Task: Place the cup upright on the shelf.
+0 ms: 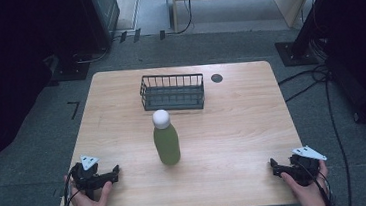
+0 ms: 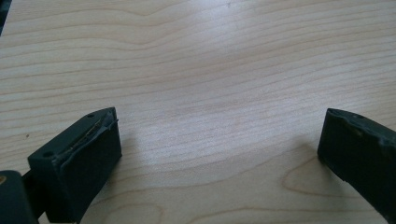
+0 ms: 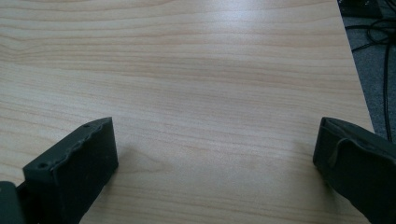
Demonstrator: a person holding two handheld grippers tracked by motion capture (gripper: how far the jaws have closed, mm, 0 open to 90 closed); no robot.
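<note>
From the high view I see the wooden bench [image 1: 233, 128] with a green bottle [image 1: 167, 143] standing upright near its middle, topped by a white round cap [image 1: 161, 118]. Behind the bottle, toward the far edge, sits a dark wire basket [image 1: 172, 91], apart from the bottle, and just to the basket's right there is a small dark round spot [image 1: 217, 78] in the bench top. My left gripper [image 1: 111, 173] rests at the near left corner of the bench, held in my left hand [image 1: 90, 204], with its grey three-cornered plate on top. My right gripper [image 1: 275, 167] sits at the near right edge in my right hand [image 1: 307, 192], also carrying its grey plate. Both are well apart from the bottle, one on either side of it.

In the left gripper view, my left gripper [image 2: 217, 140] has its jaws spread wide, with bare wood grain between them and nothing in their hold.

In the right gripper view, my right gripper [image 3: 215, 144] likewise has its jaws wide apart over bare bench, gripping nothing. The bench's edge runs down the right side, with grey floor [image 3: 373, 70] and dark cables [image 3: 385, 51] beyond it.
</note>
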